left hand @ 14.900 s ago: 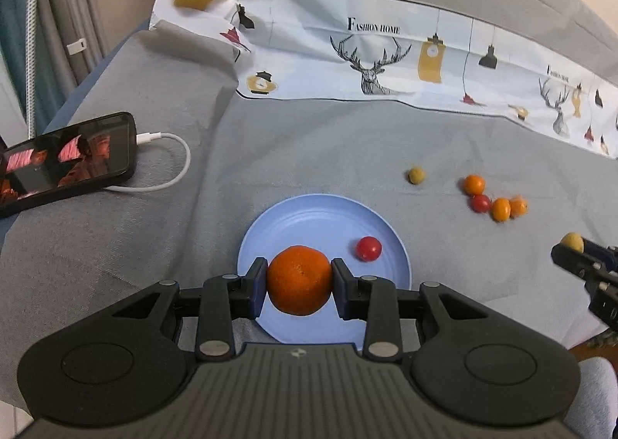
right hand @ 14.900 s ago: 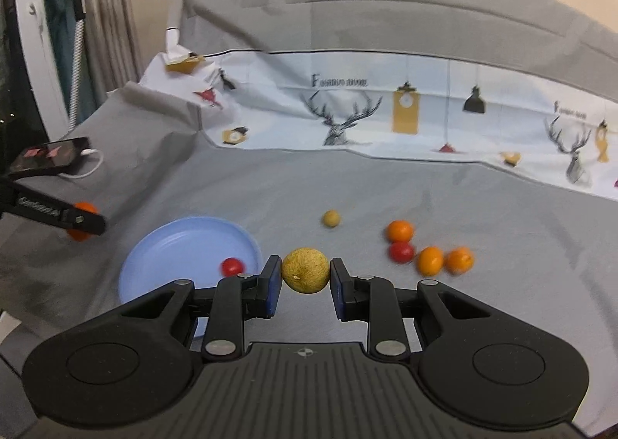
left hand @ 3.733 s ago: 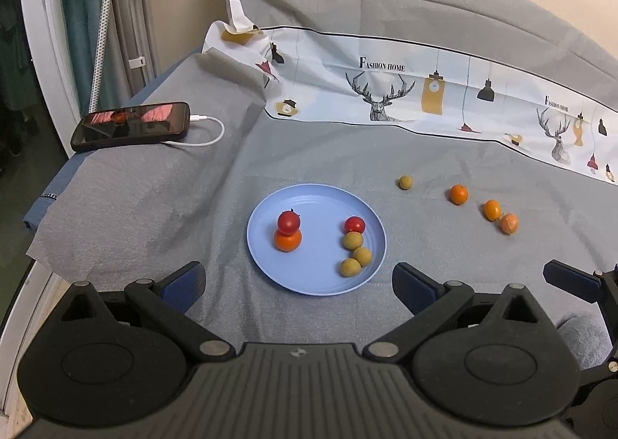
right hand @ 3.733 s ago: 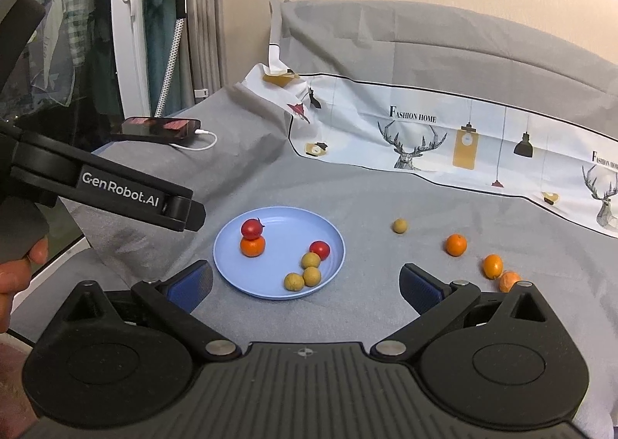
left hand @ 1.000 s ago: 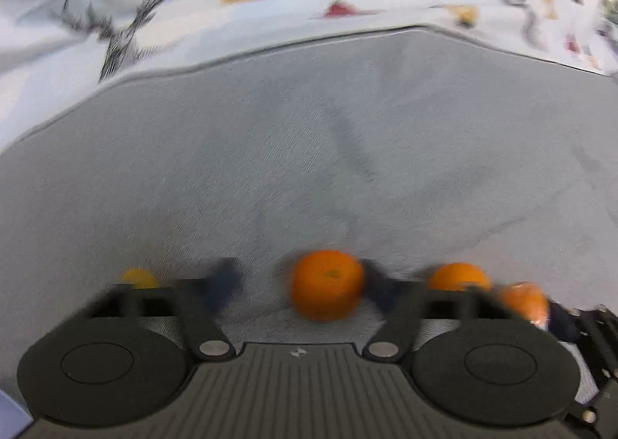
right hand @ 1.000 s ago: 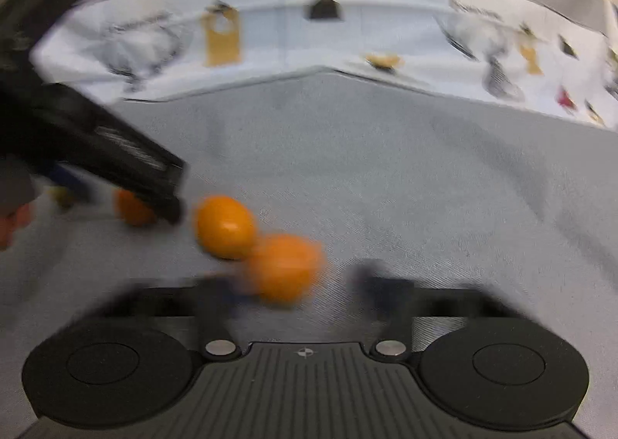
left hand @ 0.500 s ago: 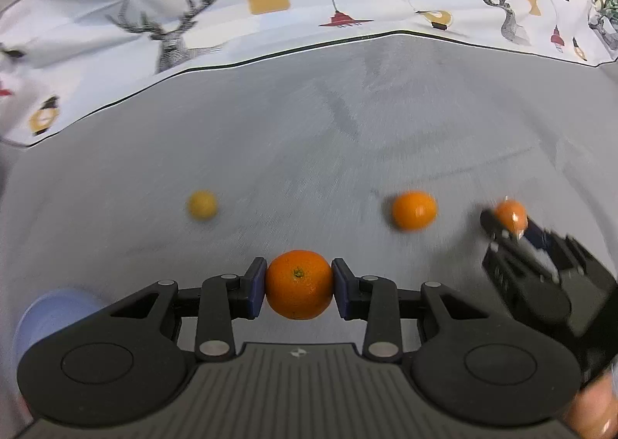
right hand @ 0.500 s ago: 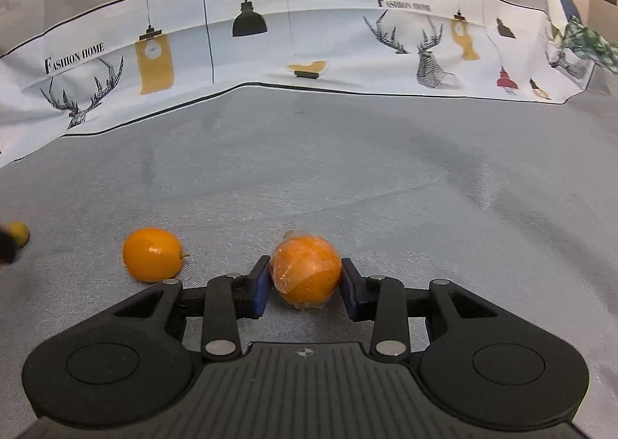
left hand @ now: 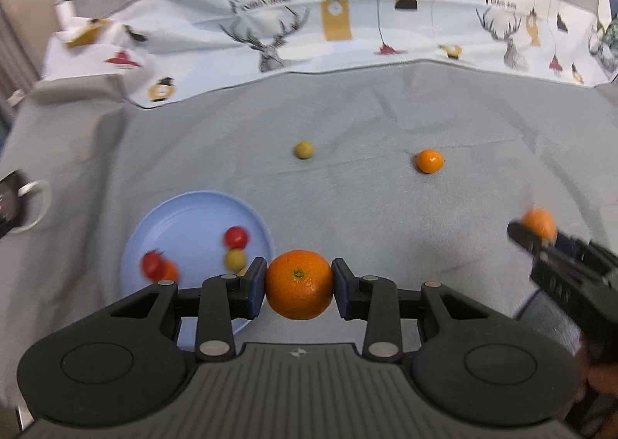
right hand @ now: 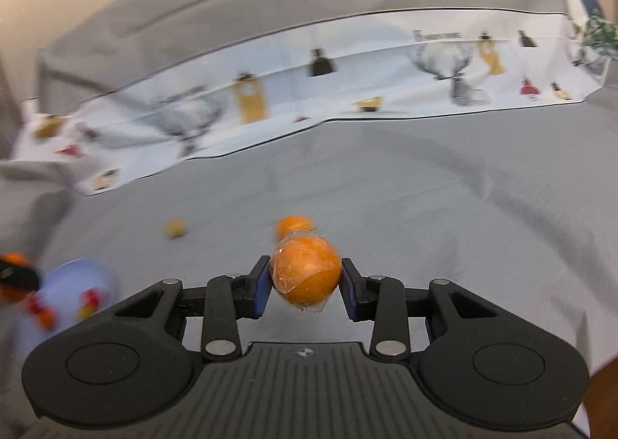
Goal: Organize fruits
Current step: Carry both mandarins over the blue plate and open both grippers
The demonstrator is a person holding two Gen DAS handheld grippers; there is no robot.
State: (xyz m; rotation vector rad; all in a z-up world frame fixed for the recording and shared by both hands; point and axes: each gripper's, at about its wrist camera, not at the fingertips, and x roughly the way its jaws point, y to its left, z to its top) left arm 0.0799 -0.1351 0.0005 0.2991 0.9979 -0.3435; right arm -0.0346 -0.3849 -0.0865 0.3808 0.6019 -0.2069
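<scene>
Over at about 9 o'clock in the left wrist view, a phone (left hand: 5,205) with a white cable (left hand: 36,203) is cut off by the frame edge. Next, at roughly 7 o'clock, the blue plate (left hand: 185,215) is seen on the grey cloth (left hand: 347,111), and it's loaded with two red tomatoes (left hand: 236,236), a small orange fruit (left hand: 169,271) and a couple of yellowish fruits (left hand: 235,258), all a bit blurry. Dead centre, an orange (left hand: 299,283) is clamped by the left gripper (left hand: 299,286), pads pressed tight on both sides, just past the plate's right rim. Loose on the cloth, a yellowish fruit (left hand: 303,150) is found at 12 o'clock and a small orange one (left hand: 430,161) at 1 o'clock. At 3 o'clock the right gripper (left hand: 539,232) is spotted, and in its own view it (right hand: 307,280) is closed on a plastic-wrapped orange (right hand: 307,276), held up off the cloth. The deer-print sheet (left hand: 347,29) is draped along the back.
</scene>
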